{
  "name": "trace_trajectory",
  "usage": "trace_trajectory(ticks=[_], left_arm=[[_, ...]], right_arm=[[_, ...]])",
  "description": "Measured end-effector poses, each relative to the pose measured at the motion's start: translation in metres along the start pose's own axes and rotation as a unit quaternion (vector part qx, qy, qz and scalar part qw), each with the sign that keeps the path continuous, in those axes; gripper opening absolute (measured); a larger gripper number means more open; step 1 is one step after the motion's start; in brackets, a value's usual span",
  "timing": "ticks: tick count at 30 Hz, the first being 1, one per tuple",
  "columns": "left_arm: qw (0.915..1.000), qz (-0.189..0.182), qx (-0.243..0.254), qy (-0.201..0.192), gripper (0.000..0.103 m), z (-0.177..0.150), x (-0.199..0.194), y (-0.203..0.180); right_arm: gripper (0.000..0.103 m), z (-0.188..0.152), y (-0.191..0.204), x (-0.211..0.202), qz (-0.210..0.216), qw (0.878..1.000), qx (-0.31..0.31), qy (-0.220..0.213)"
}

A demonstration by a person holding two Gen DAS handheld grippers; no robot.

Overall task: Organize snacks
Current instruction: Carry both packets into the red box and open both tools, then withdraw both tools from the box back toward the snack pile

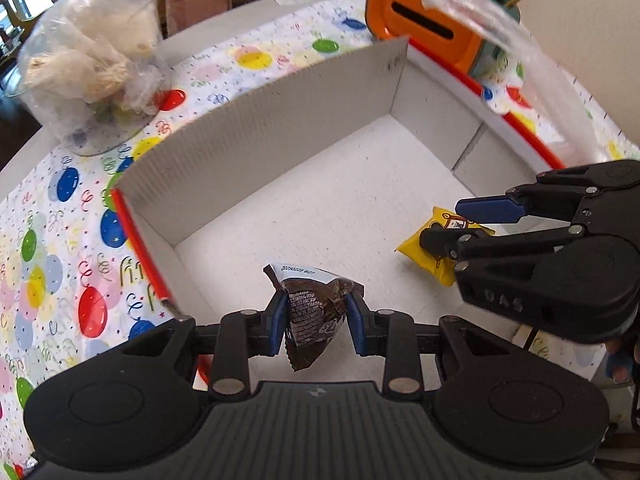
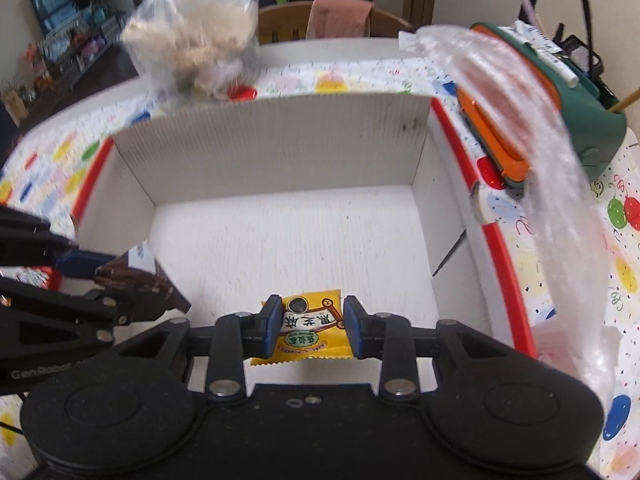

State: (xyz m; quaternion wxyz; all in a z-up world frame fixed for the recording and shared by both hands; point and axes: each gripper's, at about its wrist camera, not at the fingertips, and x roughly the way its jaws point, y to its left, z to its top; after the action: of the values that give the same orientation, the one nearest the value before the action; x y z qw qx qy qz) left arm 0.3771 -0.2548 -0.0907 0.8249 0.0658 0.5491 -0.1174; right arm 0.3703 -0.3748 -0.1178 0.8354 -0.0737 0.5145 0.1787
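Over the ribbed cardboard box (image 1: 280, 120), each tool pinches a crinkly packet — left (image 1: 316, 320) brown (image 1: 316, 304), right (image 2: 310, 328) yellow (image 2: 310, 328).

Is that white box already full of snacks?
No. The white box has a bare floor; the yellow packet and brown packet are each clamped in a gripper above it.

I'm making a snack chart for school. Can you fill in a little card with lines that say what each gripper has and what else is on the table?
left gripper: shut on the brown snack packet, above the box
right gripper: shut on the yellow snack packet, above the box
white cardboard box: open on top, floor looks bare
tablecloth: coloured balloons
beside the box: clear bag of pale snacks, orange and green container
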Motion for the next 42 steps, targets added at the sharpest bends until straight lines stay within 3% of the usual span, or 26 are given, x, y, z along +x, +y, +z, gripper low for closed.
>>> trace_trajectory(ticks=[11,16,26,42], left_arm=[[0.9996,0.008,0.023,0.015,0.032,-0.005,0.015,-0.009],[0.9999,-0.001,0.016,0.001,0.039,-0.009,0.007,-0.009],[0.9985,-0.014,-0.007,-0.053,0.043,-0.032,-0.044,0.010],[0.9910,-0.014,-0.035,-0.128,0.047,-0.092,-0.123,0.050]], right_arm=[[0.033,-0.002,0.004,0.010,-0.001,1.000,-0.015,0.020],[0.036,0.000,0.002,0.003,0.009,1.000,-0.007,0.009],[0.043,-0.010,0.013,-0.044,0.014,0.999,0.006,-0.037],[0.055,-0.026,0.078,-0.110,0.039,0.993,0.002,-0.111]])
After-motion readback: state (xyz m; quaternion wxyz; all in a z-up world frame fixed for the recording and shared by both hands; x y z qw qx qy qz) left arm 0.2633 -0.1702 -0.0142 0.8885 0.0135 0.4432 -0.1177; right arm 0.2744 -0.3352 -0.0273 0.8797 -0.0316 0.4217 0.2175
